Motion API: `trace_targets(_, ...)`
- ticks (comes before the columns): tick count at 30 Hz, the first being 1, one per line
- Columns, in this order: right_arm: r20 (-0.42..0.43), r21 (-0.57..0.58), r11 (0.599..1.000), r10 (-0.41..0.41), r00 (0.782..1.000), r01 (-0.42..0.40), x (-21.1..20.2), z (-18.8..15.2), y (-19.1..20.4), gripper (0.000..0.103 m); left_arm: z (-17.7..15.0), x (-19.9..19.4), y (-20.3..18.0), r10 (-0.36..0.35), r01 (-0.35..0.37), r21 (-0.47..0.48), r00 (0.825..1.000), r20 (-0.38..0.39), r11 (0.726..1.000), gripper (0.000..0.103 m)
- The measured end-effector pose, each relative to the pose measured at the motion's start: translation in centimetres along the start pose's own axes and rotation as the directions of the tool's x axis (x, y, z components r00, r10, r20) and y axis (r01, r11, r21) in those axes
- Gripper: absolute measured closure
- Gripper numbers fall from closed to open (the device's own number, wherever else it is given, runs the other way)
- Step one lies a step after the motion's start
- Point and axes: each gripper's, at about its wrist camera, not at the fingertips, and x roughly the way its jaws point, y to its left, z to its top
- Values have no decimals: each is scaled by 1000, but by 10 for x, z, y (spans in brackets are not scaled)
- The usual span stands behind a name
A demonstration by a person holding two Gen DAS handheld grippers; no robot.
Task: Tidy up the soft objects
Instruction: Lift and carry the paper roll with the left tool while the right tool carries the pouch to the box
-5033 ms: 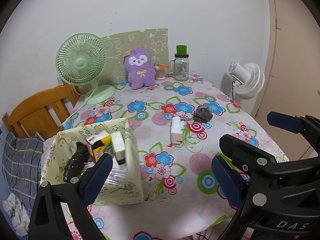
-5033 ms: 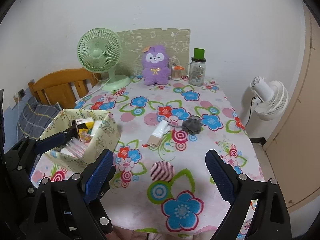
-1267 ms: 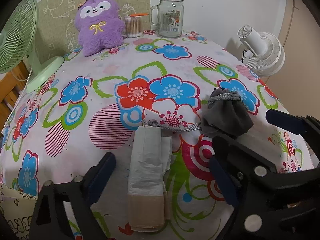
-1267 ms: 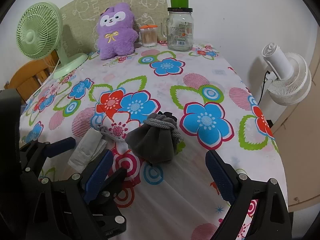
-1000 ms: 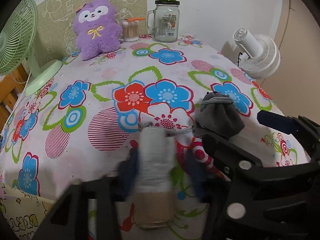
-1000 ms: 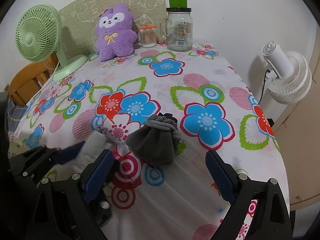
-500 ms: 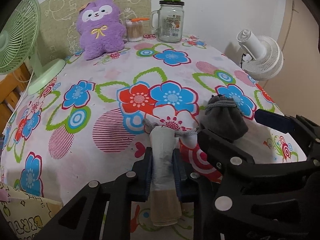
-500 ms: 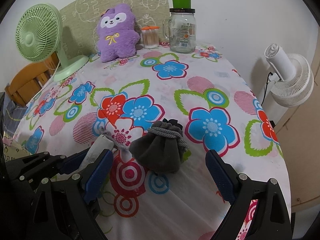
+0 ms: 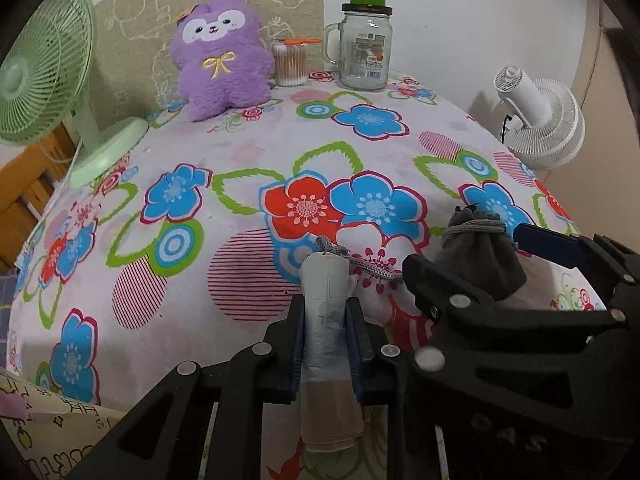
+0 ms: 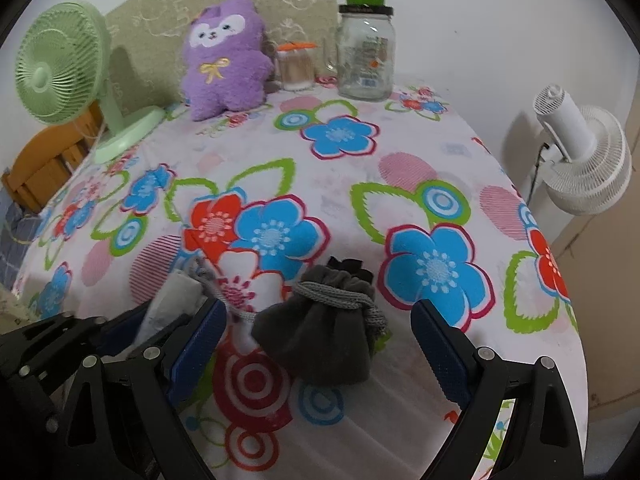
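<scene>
Step in hand: pick-up phase. L gripper (image 9: 326, 336) has its fingers clamped on the white roll (image 9: 325, 300), pads pressing both sides; roll looks not yet lifted off the tabletop (image 9: 248, 152), though can't be sure.
Task items: roll lies near front edge; grey drawstring pouch (image 10: 320, 340) just beside it to the R, its cord (image 9: 360, 264) running toward the roll's far end, seems touching it.
R gripper (image 10: 318, 344): fingers wide, pouch between them, pads not touching.
Next move, judged: R to close on pouch; L to lift roll straight up, then carry to the patterned box (image 9: 44, 420) at lower L.
Obstacles: cord may drag w/ the roll; the two grippers sit close, risk of a knock.
Surroundings, L to R: green fan (image 9: 44, 80), purple plush (image 9: 220, 56), swab jar (image 9: 290, 62), glass mug (image 9: 365, 52), white fan (image 9: 540, 120). All well apart from the work zone.
</scene>
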Motion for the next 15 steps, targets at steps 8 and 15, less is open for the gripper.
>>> trace_targets(8,-21,39,998,-45,999,46,8,-4,-4,39,0,0,0,1,-1,8,1000,5,1000,85)
trace_targets(15,-17,38,998,-50,999,51,4,-7,-5,53,-1,-1,-1,8,-8,26,1000,11,1000,85)
